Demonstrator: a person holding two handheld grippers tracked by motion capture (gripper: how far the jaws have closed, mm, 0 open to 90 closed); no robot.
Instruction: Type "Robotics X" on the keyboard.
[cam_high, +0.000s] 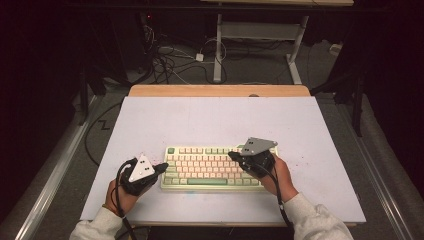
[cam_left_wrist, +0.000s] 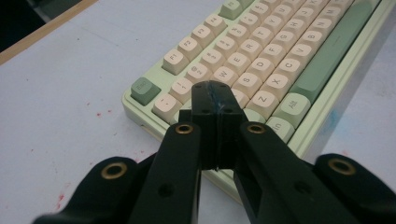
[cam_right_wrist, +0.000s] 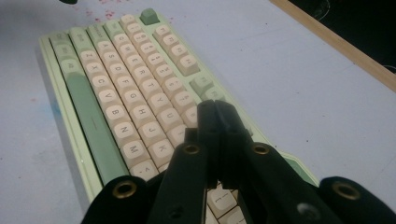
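A pale green keyboard (cam_high: 212, 167) with cream keys lies on the white table top (cam_high: 215, 120), near the front edge. My left gripper (cam_high: 161, 167) is at the keyboard's left end, jaws shut with nothing between them; in the left gripper view its tips (cam_left_wrist: 215, 95) hover over the left-hand keys of the keyboard (cam_left_wrist: 280, 60). My right gripper (cam_high: 234, 156) hangs over the keyboard's right half, jaws also shut and empty. In the right gripper view its tips (cam_right_wrist: 214, 108) sit above the right-side keys of the keyboard (cam_right_wrist: 116, 93).
A wooden strip (cam_high: 220, 90) borders the table's far edge. Beyond it, a floor with tangled cables (cam_high: 170, 60) and a white desk frame (cam_high: 260, 45). Small red specks mark the white surface (cam_left_wrist: 100, 113) near the keyboard's left corner.
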